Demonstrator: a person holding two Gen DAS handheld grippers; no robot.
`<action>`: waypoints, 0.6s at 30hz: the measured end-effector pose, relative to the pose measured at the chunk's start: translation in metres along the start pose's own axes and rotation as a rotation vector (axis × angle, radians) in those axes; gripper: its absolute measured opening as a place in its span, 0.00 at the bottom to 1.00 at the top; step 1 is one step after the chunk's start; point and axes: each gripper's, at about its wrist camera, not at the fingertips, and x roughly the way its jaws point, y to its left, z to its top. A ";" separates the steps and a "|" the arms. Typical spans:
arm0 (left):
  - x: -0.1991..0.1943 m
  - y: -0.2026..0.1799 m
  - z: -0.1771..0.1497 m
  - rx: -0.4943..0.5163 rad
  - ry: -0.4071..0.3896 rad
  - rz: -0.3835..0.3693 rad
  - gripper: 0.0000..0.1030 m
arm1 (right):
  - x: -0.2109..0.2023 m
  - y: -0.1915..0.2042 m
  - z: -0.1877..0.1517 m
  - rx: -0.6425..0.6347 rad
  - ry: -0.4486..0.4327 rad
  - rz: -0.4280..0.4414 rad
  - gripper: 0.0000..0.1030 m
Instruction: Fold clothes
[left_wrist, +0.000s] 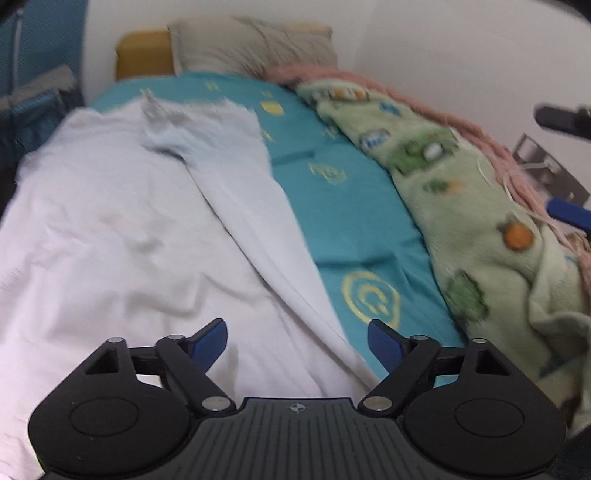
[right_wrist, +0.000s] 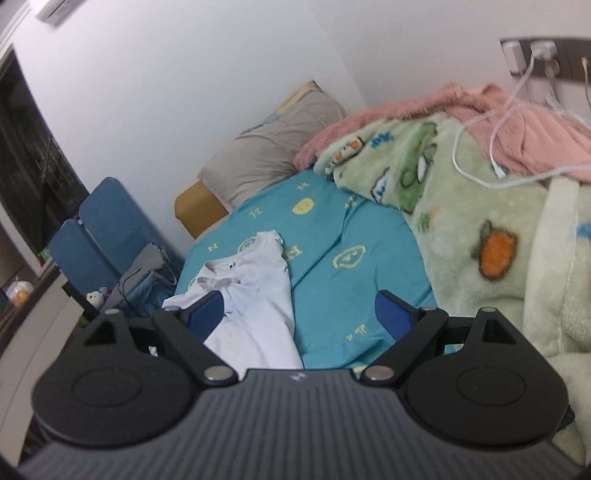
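We hold both grippers over a bed with a teal sheet (left_wrist: 354, 206), and neither grips anything. In the left wrist view our left gripper (left_wrist: 297, 341) sits at the bottom centre, its blue-padded fingers (left_wrist: 210, 343) spread wide apart above a white shirt (left_wrist: 122, 221). The shirt lies flat on the sheet and fills the left half of that frame, its long edge running diagonally from upper centre down to the gap between the fingers. What looks like its collar, blurred here, bunches near the upper left.

In the right wrist view our right gripper (right_wrist: 299, 314) is likewise wide open at the bottom centre, higher above the bed. From here the shirt (right_wrist: 251, 295) appears smaller, left of centre on the sheet (right_wrist: 351, 288), its collar open and one sleeve reaching toward the upper centre; its lower part passes behind the left finger (right_wrist: 207, 314).

A green blanket (right_wrist: 480, 206) with cartoon prints is heaped along the right of the frame, a pink one (right_wrist: 517, 125) behind it with a white cable (right_wrist: 476, 173) across both. A grey pillow (right_wrist: 273, 147) lies at the head of the bed, upper centre.
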 end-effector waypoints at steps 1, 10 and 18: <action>0.007 -0.004 -0.003 -0.001 0.031 -0.015 0.65 | 0.002 -0.002 -0.001 0.009 0.010 0.003 0.87; 0.014 0.026 -0.007 -0.162 0.136 -0.114 0.04 | 0.010 -0.009 -0.008 0.042 0.061 0.005 0.88; -0.041 0.089 0.003 -0.311 0.130 -0.180 0.04 | 0.020 -0.004 -0.012 0.032 0.102 -0.006 0.87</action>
